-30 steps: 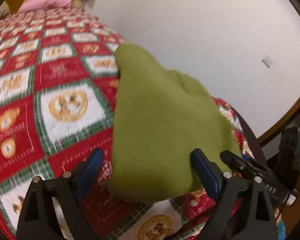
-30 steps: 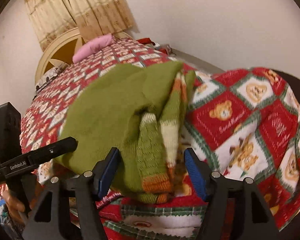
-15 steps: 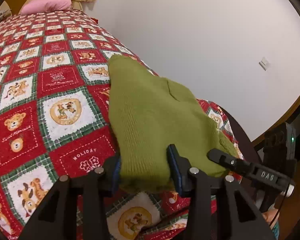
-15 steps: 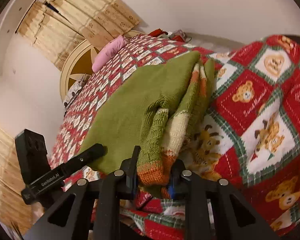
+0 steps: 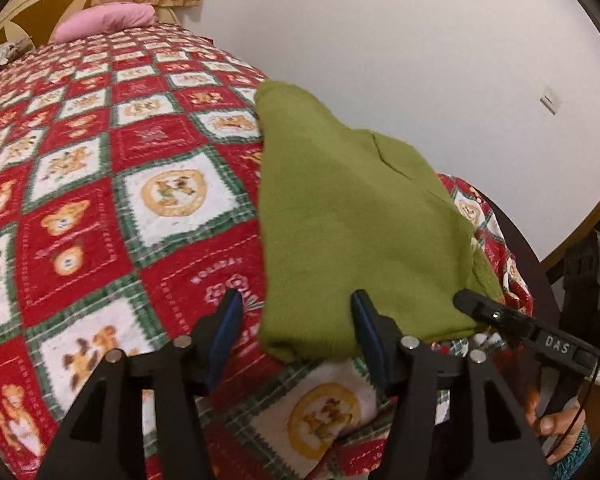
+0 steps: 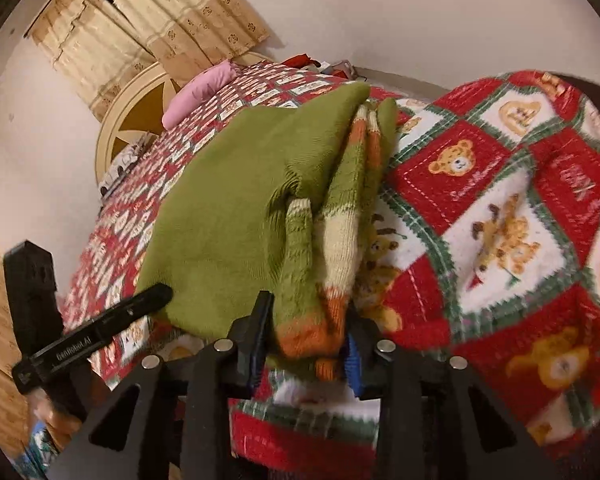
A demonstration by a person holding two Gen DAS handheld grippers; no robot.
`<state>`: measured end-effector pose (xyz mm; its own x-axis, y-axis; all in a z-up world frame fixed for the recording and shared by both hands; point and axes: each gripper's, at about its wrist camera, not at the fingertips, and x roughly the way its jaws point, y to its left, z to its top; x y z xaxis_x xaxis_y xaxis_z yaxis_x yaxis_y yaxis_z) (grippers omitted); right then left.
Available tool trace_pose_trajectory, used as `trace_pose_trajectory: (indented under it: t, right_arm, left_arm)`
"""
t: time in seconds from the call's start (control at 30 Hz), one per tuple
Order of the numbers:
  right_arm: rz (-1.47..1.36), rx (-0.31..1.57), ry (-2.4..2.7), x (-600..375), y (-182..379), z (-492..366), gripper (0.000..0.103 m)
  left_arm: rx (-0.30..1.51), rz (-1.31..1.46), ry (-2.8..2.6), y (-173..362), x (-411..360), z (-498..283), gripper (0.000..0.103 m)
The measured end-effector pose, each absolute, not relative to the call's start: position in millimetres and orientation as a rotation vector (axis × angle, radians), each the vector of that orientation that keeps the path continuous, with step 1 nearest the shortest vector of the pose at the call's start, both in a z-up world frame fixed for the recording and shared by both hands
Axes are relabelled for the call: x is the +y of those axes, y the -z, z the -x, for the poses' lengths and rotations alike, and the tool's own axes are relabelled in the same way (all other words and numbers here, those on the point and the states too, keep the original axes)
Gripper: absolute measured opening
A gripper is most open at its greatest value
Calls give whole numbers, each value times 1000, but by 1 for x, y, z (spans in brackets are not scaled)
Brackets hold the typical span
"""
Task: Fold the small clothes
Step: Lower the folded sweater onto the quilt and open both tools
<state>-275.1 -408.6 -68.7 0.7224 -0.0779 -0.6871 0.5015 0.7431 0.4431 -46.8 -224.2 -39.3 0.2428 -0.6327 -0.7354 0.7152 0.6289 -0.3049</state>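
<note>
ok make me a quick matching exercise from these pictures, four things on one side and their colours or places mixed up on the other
Things:
1. sweater
2. pillow
3. blanket
4. striped cuff

Descriptions:
A. pink, at the far end of the bed by the headboard
B. between the right gripper's jaws
C. olive green, lying folded on the bed
D. red, white and green squares with teddy bears

Pairs: 1-C, 2-A, 3-D, 4-B

Bed with red teddy-bear quilt [image 5: 99,200], pink pillow [image 5: 107,20], cream headboard [image 6: 139,120], beige curtains [image 6: 159,20], plain white wall [image 5: 420,60].
</note>
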Motion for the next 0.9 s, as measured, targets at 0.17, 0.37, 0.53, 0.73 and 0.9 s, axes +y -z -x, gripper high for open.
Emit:
trace_pose_trajectory:
  t: [0.17, 0.37, 0.53, 0.73, 0.9]
  right_arm:
    - [-547, 705, 413, -385, 46, 296, 35]
    - [-389, 661, 511, -359, 12, 308, 40]
    - [-306, 578, 553, -340, -17, 313, 65]
    - [-188, 505, 597, -314, -40, 318, 72]
    - [-180, 464, 604, -307, -45, 323, 77]
  left_arm:
    - [857, -214, 849, 28, -221, 57, 60]
    - [777, -281, 825, 11, -213, 78, 58]
    - [679, -304, 800, -8, -204, 92, 63]
    - [576, -305, 742, -25, -196, 104, 93]
    - [522, -305, 717, -34, -194, 114, 102]
